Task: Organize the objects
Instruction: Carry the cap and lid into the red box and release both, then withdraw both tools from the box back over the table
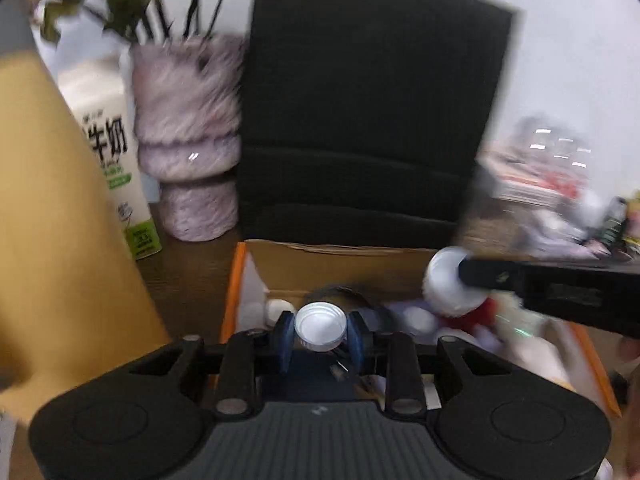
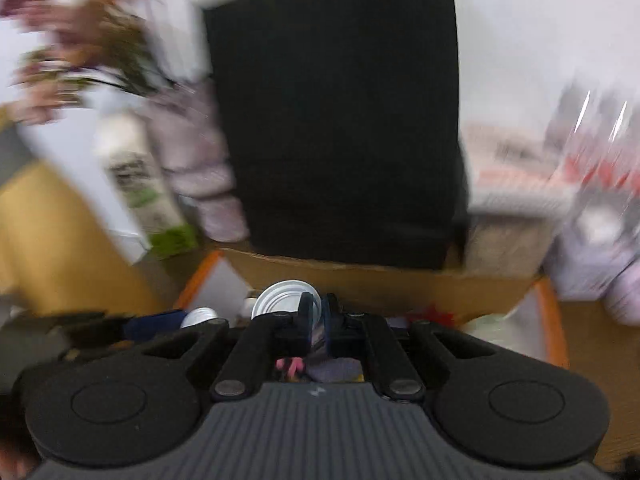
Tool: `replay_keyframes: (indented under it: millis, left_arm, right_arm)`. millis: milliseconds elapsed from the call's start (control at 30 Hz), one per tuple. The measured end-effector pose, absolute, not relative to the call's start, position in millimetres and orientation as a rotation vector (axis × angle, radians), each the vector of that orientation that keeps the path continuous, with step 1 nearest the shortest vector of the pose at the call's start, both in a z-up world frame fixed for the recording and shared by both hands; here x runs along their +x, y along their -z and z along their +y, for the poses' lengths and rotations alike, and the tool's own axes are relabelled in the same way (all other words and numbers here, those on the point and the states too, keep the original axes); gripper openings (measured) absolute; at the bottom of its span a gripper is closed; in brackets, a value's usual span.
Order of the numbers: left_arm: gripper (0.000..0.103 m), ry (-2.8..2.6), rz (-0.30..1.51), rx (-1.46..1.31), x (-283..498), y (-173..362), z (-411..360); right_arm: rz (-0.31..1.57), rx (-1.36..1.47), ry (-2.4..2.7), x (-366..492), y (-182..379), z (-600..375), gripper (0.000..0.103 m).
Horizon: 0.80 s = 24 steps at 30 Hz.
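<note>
Your left gripper (image 1: pixel 320 330) pinches a small white screw cap (image 1: pixel 320 326) between its blue pads, above the open cardboard box (image 1: pixel 340 268). Your right gripper (image 2: pixel 316 318) is pressed together on the rim of a round white lid (image 2: pixel 280 298), over the same box, in front of a black bag (image 2: pixel 336 120).

The open cardboard box (image 1: pixel 340 268) is crowded — small white pieces and a red-and-white plush toy (image 1: pixel 476 312) cover its floor. A tall black bag (image 1: pixel 360 120) walls off the far side. Left of it stand a furry vase (image 1: pixel 188 140) and a milk carton (image 1: pixel 116 168), close together — bare surface (image 1: pixel 188 276) shows only before them.
</note>
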<state>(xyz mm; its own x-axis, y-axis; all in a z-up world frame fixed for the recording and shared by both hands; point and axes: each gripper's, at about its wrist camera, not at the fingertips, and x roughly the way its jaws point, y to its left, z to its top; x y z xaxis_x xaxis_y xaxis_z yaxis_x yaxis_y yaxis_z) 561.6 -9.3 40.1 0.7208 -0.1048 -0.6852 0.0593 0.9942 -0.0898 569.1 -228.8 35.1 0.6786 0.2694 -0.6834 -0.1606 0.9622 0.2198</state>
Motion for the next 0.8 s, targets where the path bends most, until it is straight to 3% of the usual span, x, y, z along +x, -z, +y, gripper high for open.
replay_keyframes:
  millis: [100, 167, 200, 233, 300, 467, 533, 667, 800]
  left_arm:
    - [0.027, 0.114, 0.789, -0.055, 579.7, -21.1, -6.6]
    - [0.036, 0.113, 0.771, -0.043, 577.4, -16.7, -3.3]
    - [0.048, 0.118, 0.757, -0.042, 575.1, -17.4, -1.7]
    - [0.053, 0.120, 0.741, -0.047, 574.6, -18.8, 0.8]
    - [0.053, 0.120, 0.732, -0.059, 575.6, -24.8, 5.5]
    - [0.058, 0.107, 0.697, -0.036, 557.3, -46.5, 7.4]
    - [0.067, 0.120, 0.683, -0.042, 539.8, -58.7, 5.3]
    - [0.072, 0.170, 0.632, 0.004, 484.7, -80.3, -7.9]
    - [0.075, 0.189, 0.586, 0.057, 395.3, -89.3, -9.3]
  right_arm:
    - [0.873, 0.211, -0.240, 609.9, 3.5, -223.8, 0.007]
    - [0.909, 0.238, -0.237, 623.1, 20.3, -218.2, 0.012]
    - [0.911, 0.242, -0.228, 622.4, 24.8, -217.0, 0.021]
    - [0.914, 0.239, -0.238, 623.4, 27.6, -215.7, 0.040]
    - [0.907, 0.233, -0.233, 620.4, 26.9, -216.8, 0.055]
    - [0.849, 0.152, -0.189, 599.6, -8.6, -230.1, 0.058]
    - [0.837, 0.136, -0.191, 583.4, -26.8, -241.6, 0.064]
    - [0.785, 0.087, -0.197, 527.1, -61.8, -263.1, 0.066]
    - [0.713, 0.015, -0.248, 434.0, -83.5, -282.9, 0.083]
